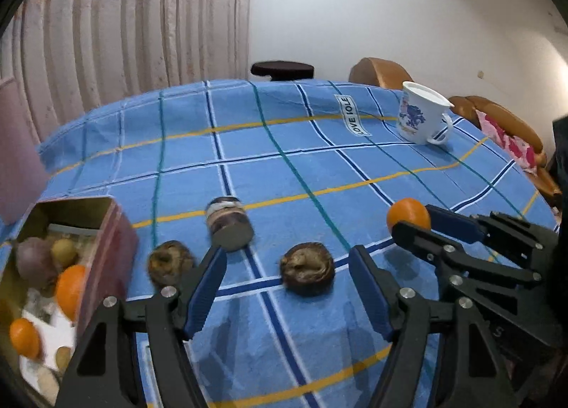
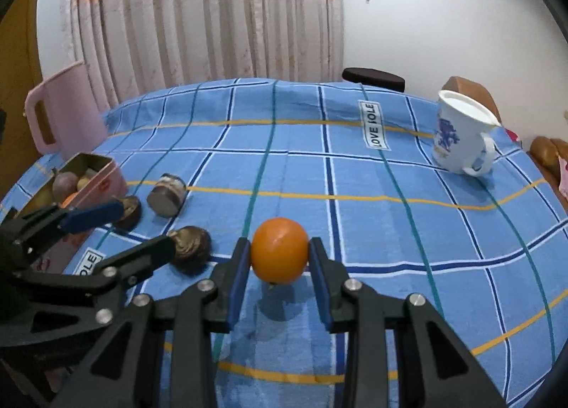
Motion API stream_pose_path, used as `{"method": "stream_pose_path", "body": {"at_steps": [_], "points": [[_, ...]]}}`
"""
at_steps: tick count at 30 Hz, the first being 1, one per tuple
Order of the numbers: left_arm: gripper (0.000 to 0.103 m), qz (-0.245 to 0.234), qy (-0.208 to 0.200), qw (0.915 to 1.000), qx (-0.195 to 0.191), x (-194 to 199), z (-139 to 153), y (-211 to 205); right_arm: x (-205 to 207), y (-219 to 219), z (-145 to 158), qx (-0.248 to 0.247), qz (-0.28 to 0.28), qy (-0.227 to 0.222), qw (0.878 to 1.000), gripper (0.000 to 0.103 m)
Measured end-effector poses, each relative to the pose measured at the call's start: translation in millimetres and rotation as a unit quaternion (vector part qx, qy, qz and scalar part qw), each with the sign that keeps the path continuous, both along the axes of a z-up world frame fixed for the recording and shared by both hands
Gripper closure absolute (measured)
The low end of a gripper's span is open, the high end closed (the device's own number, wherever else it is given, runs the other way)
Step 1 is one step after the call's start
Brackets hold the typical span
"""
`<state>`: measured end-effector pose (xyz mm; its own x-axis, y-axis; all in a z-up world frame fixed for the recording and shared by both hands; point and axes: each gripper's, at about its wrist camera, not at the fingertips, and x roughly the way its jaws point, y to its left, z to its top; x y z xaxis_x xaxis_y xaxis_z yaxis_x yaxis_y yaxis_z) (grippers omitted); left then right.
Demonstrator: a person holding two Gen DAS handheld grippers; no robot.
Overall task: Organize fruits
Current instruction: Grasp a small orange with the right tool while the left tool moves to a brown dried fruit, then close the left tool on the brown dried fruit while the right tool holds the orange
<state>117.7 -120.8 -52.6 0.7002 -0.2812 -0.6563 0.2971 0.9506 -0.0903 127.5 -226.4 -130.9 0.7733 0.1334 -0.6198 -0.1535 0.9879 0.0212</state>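
Observation:
My right gripper (image 2: 279, 260) is shut on an orange (image 2: 279, 250) just above the blue checked cloth; the orange also shows in the left wrist view (image 1: 408, 216). My left gripper (image 1: 287, 284) is open and empty above the cloth, with a brown round fruit (image 1: 307, 268) between its fingers and another brown fruit (image 1: 169, 262) to its left. A pink tin box (image 1: 106, 230) at the far left holds oranges (image 1: 71, 289) and other fruits; it also shows in the right wrist view (image 2: 96, 174).
A small jar (image 1: 230, 227) lies on its side near the box. A white mug with blue print (image 2: 461, 134) stands at the far right. A pink jug (image 2: 64, 110) stands at the far left. Chairs and a dark stool (image 1: 282, 69) lie beyond the table.

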Motion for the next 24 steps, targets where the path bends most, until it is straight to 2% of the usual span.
{"method": "stream_pose_path", "body": {"at_steps": [3,5,6,9,11,13,15,18,24], "points": [[0.032,-0.003,0.009,1.0000,0.001,4.0,-4.1,-2.4,-1.1,-7.9,-0.4,0.015,-0.008,0.001,1.000,0.067],[0.041,-0.007,0.015,0.9998,0.005,4.8,-7.2,-6.1,-1.8,-10.1,-0.9,0.020,-0.010,0.002,1.000,0.067],[0.049,-0.012,0.017,0.9998,0.005,5.1,-7.6,-8.2,-2.1,-10.3,-0.8,0.021,-0.011,0.002,1.000,0.067],[0.050,-0.026,0.030,0.9992,0.008,9.0,-10.8,-15.7,-1.8,-8.8,-1.2,0.017,-0.012,0.002,1.000,0.067],[0.053,-0.031,0.055,0.9980,0.002,16.7,-16.9,-17.5,-1.7,-7.8,-1.4,0.013,-0.012,0.003,1.000,0.067],[0.060,-0.030,0.068,0.9972,-0.007,21.8,-20.3,-15.6,-0.4,-7.5,-2.4,0.011,-0.011,0.004,1.000,0.067],[0.061,-0.031,0.075,0.9966,-0.018,23.9,-21.7,-12.5,-1.6,-7.0,-2.0,0.011,-0.009,0.001,1.000,0.067],[0.062,-0.027,0.074,0.9965,-0.028,23.3,-21.4,-8.9,-0.8,-6.0,-3.3,0.009,-0.008,0.004,1.000,0.067],[0.062,-0.015,0.034,0.9992,-0.016,12.2,-11.6,-9.4,-1.8,-7.2,-3.6,0.018,0.002,0.004,1.000,0.067]]}}
